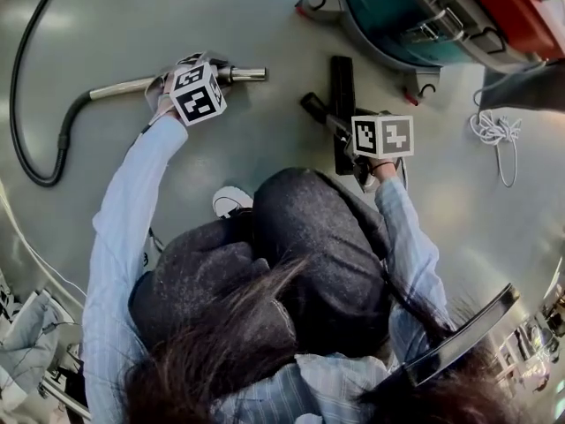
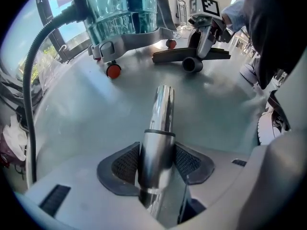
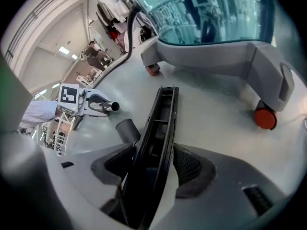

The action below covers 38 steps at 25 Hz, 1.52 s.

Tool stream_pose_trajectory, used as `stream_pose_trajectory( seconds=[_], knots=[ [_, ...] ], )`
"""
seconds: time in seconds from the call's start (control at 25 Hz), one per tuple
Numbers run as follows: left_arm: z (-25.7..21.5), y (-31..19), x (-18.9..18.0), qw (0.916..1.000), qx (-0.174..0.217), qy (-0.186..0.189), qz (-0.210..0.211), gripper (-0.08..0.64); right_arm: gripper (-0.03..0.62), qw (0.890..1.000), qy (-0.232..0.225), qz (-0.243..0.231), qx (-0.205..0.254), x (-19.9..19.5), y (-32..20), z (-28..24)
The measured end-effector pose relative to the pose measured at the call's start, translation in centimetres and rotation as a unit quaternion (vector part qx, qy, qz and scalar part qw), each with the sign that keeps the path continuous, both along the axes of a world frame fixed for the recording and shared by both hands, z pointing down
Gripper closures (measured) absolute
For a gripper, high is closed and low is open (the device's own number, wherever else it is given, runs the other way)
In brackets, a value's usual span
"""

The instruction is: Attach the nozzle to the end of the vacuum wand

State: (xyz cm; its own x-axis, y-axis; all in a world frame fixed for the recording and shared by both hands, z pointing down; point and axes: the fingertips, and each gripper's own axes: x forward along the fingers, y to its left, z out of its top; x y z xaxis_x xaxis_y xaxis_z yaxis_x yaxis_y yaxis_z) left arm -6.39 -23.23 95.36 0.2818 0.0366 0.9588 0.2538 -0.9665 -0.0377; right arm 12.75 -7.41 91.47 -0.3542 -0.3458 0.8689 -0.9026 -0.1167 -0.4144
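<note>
The metal vacuum wand (image 1: 243, 75) lies on the grey floor, its open end pointing right. My left gripper (image 1: 212, 73) points down over it. In the left gripper view the wand (image 2: 160, 123) runs between the two pads (image 2: 125, 164), and my left gripper (image 2: 157, 162) stands wide open around it. The black floor nozzle (image 1: 342, 95) lies to the right, its neck (image 3: 127, 128) turned towards the wand. My right gripper (image 1: 357, 162) straddles the near end of the nozzle (image 3: 160, 123). A strip of floor shows beside one pad (image 3: 189, 169), so my right gripper (image 3: 152, 166) is open.
The teal vacuum canister (image 1: 415, 7) on red-wheeled feet stands just beyond the nozzle. The black hose (image 1: 26, 122) curves off from the wand's left end. A coiled white cord (image 1: 494, 131) lies at the right. The person's shoe (image 1: 231, 201) rests near the middle.
</note>
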Motion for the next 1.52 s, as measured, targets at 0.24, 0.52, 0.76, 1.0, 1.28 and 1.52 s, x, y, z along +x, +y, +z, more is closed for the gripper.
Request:
stream_pose_trajectory(
  seconds=[0.24, 0.52, 0.76, 1.0, 1.28, 1.52],
  knots=[
    [-0.1, 3.0, -0.2, 0.9991, -0.015, -0.005, 0.038, 0.353, 0.329, 1.0, 0.002, -0.027, 0.004, -1.3, -1.4, -0.2],
    [-0.5, 4.1, -0.4, 0.9985, -0.017, -0.009, 0.05, 0.353, 0.344, 0.995, 0.031, -0.084, 0.032, -2.9, -3.4, -1.6],
    [-1.0, 5.2, -0.2, 0.9978, -0.021, -0.025, 0.058, 0.353, 0.347, 0.993, 0.048, -0.092, 0.06, -3.3, -5.7, -2.2],
    [-0.8, 5.7, 0.2, 0.9974, -0.019, -0.034, 0.06, 0.353, 0.347, 0.979, 0.079, -0.16, 0.095, -4.4, -5.9, -2.5],
    [-0.7, 6.2, 0.6, 0.997, -0.016, -0.043, 0.062, 0.353, 0.35, 0.974, 0.117, -0.172, 0.091, -4.1, -6.2, -2.1],
    [-0.5, 5.8, 1.3, 0.9976, -0.011, -0.045, 0.051, 0.353, 0.35, 0.982, 0.082, -0.141, 0.09, -3.9, -6.2, -2.4]
  ],
)
